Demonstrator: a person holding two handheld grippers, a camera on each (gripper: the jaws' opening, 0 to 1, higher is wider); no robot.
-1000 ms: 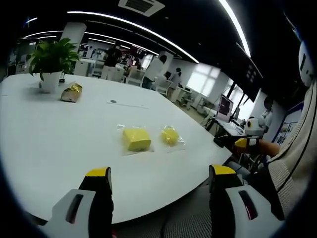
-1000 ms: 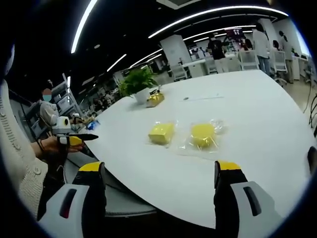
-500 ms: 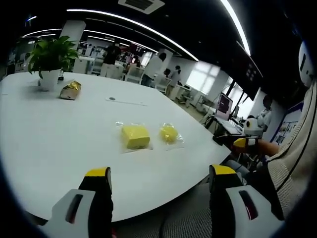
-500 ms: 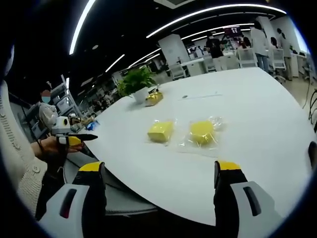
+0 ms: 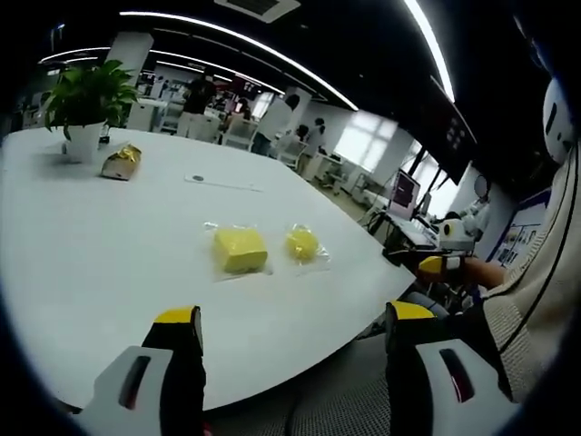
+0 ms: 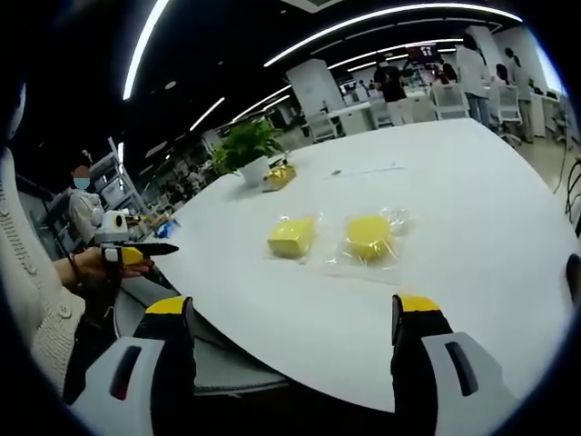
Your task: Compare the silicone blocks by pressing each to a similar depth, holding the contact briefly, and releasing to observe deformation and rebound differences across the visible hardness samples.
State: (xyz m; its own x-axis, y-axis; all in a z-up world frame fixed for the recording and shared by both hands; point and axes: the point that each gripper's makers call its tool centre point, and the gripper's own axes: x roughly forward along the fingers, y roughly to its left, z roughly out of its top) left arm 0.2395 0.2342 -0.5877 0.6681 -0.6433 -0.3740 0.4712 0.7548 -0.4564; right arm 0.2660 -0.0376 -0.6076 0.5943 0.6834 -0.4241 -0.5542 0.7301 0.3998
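Two bagged yellow blocks (image 6: pixel 292 236) (image 6: pixel 368 238), potted plant (image 6: pixel 249 150) behind, white table (image 6: pixel 472 209)

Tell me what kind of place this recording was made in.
Probably an open-plan office or lab: a large white table with a potted plant, long ceiling light strips, and people standing among desks and chairs in the background.

Both yellow blocks (image 5: pixel 240 250) look unmoved; perhaps the left tongs' (image 5: pixel 286 331) camera merely swung slightly.
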